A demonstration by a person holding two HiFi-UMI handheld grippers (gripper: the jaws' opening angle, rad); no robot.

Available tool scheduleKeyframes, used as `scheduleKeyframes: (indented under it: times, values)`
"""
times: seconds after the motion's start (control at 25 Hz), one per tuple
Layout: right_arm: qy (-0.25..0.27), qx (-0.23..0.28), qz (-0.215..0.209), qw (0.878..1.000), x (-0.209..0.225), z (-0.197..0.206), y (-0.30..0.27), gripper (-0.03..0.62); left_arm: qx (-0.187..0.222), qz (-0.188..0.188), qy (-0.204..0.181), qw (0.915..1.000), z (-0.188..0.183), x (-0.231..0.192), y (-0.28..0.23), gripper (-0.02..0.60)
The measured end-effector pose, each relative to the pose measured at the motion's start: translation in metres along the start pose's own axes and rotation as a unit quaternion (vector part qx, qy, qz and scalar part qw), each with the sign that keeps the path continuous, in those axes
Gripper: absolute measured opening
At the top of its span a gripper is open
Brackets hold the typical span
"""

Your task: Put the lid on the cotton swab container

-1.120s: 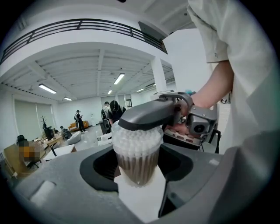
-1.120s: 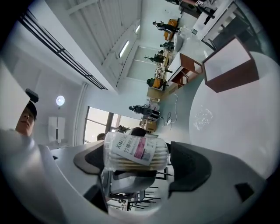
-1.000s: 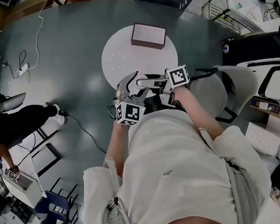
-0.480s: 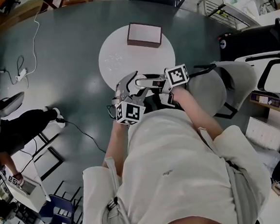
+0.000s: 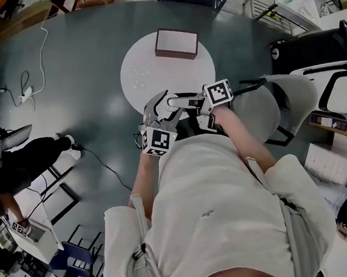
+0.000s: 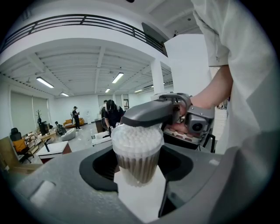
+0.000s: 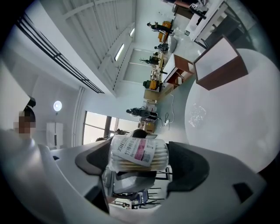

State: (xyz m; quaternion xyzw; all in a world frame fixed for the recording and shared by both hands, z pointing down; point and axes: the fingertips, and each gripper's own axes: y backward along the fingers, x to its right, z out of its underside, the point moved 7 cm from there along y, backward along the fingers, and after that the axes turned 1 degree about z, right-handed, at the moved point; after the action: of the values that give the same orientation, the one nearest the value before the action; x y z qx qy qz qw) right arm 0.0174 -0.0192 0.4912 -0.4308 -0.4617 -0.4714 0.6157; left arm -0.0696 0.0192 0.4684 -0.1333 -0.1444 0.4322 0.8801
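A clear cotton swab container (image 6: 138,153) stands upright between the jaws of my left gripper (image 6: 138,164), which is shut on its sides. White swab tips fill its top, and I see no lid on it. One grey finger (image 6: 148,113) of my right gripper lies across that top. In the right gripper view the labelled container (image 7: 138,153) lies sideways between my right gripper's (image 7: 138,165) pads, which rest against both its ends. In the head view both grippers (image 5: 165,104) meet over the near edge of the round white table (image 5: 182,71). A small clear glinting object (image 5: 137,78) lies on the table; I cannot tell whether it is the lid.
A brown box with a white top (image 5: 176,43) sits at the table's far edge. Pale chairs (image 5: 262,112) stand to the right. A seated person (image 5: 18,160) is at the far left, and a cable (image 5: 39,50) runs across the floor.
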Motion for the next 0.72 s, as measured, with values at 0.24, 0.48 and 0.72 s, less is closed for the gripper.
scheduleKeyframes:
  times: [0.24, 0.48, 0.72]
  values:
    - [-0.042, 0.024, -0.004, 0.999, 0.007, -0.004, 0.011, 0.391, -0.002, 0.006, -0.023, 0.9997, -0.005, 0.004, -0.001, 0.265]
    - [-0.020, 0.029, 0.015, 0.999, 0.007, -0.004, 0.016, 0.363, -0.012, 0.011, -0.029, 0.9994, -0.003, 0.008, -0.006, 0.265]
    - [-0.036, 0.025, 0.006, 0.999, 0.008, -0.003, 0.026, 0.364, -0.004, 0.017, -0.030, 0.9994, -0.007, 0.014, -0.011, 0.265]
